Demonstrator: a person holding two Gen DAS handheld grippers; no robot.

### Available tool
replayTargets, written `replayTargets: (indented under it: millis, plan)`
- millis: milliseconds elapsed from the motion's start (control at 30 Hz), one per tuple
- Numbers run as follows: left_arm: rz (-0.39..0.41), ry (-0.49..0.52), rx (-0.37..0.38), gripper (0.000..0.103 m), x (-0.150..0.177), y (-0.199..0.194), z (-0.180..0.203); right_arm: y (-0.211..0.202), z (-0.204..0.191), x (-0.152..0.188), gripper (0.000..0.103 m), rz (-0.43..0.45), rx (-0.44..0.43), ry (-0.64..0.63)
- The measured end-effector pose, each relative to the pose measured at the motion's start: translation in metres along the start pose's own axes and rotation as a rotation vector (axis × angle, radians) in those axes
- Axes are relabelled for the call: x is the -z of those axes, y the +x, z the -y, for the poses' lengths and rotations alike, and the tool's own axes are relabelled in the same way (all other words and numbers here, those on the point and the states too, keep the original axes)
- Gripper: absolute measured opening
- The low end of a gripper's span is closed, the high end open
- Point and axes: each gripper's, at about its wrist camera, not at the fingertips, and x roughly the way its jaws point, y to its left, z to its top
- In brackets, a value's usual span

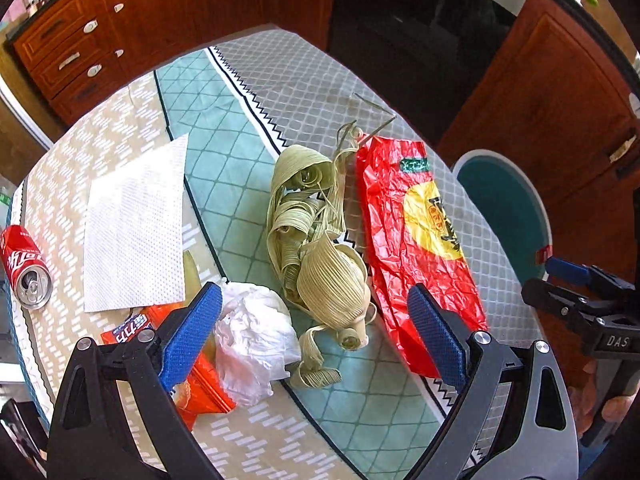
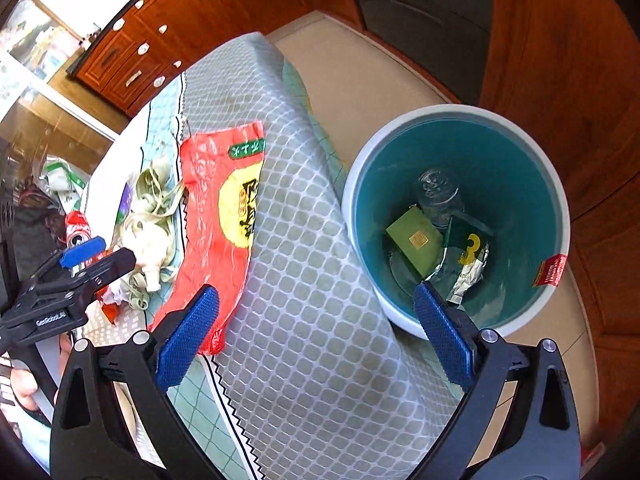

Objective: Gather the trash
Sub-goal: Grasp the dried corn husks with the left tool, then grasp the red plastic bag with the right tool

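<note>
My left gripper (image 1: pixel 316 316) is open and empty above a crumpled white tissue (image 1: pixel 256 344) and a heap of pale green leaf strips (image 1: pixel 316 240). An orange snack wrapper (image 1: pixel 200 384) lies under its left finger. A red plastic bag (image 1: pixel 416 236) lies flat to the right. A white paper towel (image 1: pixel 136 228) and a tipped red cola can (image 1: pixel 26 268) lie at the left. My right gripper (image 2: pixel 316 320) is open and empty over the table's edge, between the red bag (image 2: pixel 216 216) and a teal bin (image 2: pixel 516 168) that holds wrappers and a bottle.
The table wears a patterned cloth (image 1: pixel 248 92) in beige, teal and grey. The teal bin (image 1: pixel 500 200) stands on the floor off the table's right edge. Brown wooden cabinets (image 1: pixel 120 20) and a dark oven (image 1: pixel 420 32) stand behind.
</note>
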Motion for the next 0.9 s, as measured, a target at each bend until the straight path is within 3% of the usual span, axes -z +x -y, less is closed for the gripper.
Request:
replayTargets:
  millis: [167, 267, 300, 333, 433, 900]
  plan:
    - [-0.03, 0.052, -0.02, 0.093, -0.005, 0.02, 0.01, 0.005, -0.007, 0.005, 0.094, -0.015, 0.024, -0.035]
    - [-0.048, 0.077, -0.03, 0.083, -0.006, 0.03, 0.015, 0.008, -0.01, 0.007, 0.094, -0.022, 0.029, -0.049]
    - [-0.058, 0.076, -0.029, 0.073, -0.006, 0.034, 0.015, 0.009, -0.012, 0.008, 0.094, -0.025, 0.029, -0.054]
    - [-0.067, 0.069, -0.023, 0.056, -0.006, 0.033, 0.013, 0.01, -0.014, 0.008, 0.094, -0.028, 0.027, -0.058]
    - [-0.055, 0.05, 0.0, 0.041, -0.005, 0.029, 0.008, 0.012, -0.019, 0.01, 0.094, -0.034, 0.015, -0.08]
    - [0.065, -0.117, 0.152, 0.04, -0.008, -0.045, -0.04, 0.046, -0.086, 0.01, 0.094, -0.056, 0.027, -0.239]
